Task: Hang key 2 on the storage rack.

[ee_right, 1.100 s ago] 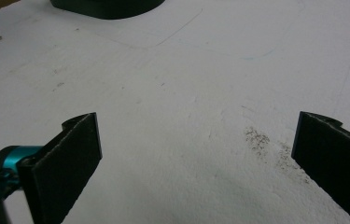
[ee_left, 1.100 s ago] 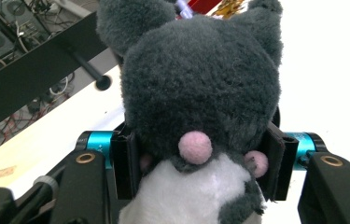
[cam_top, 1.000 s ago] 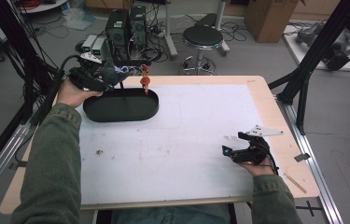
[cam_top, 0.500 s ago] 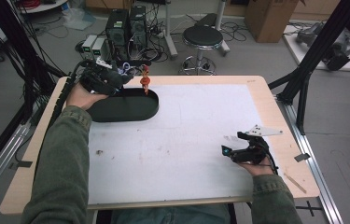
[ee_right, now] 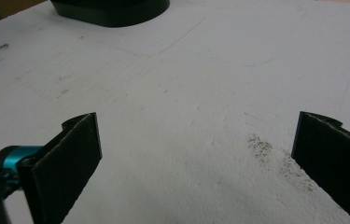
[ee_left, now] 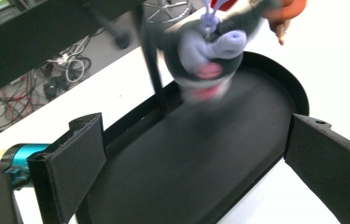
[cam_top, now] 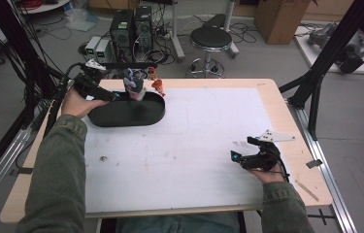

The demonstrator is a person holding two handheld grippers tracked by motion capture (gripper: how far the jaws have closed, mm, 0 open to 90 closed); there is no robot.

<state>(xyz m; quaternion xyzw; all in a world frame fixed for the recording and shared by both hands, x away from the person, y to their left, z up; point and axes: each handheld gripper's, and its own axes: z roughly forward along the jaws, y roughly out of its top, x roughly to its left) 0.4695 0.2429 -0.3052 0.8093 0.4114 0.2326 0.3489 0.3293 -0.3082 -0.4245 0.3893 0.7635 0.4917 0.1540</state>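
As my left gripper [ee_left: 186, 154] jaws have just opened wide, empty, the plush toy [ee_left: 207, 60] may tumble past the black tray [ee_left: 256, 121]; right gripper [ee_right: 196, 158] jaws gape, empty.

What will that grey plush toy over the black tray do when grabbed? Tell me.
The grey plush toy looks soft, so it would probably squash and flop. Blurred above the black tray, in front of the open left gripper, it seems light. It probably won't break or roll.

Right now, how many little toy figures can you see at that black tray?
2. A grey and purple toy is at the far end of the black tray, blurred, ahead of the open left gripper. A small orange figure stands on the table just beyond the tray's far rim.
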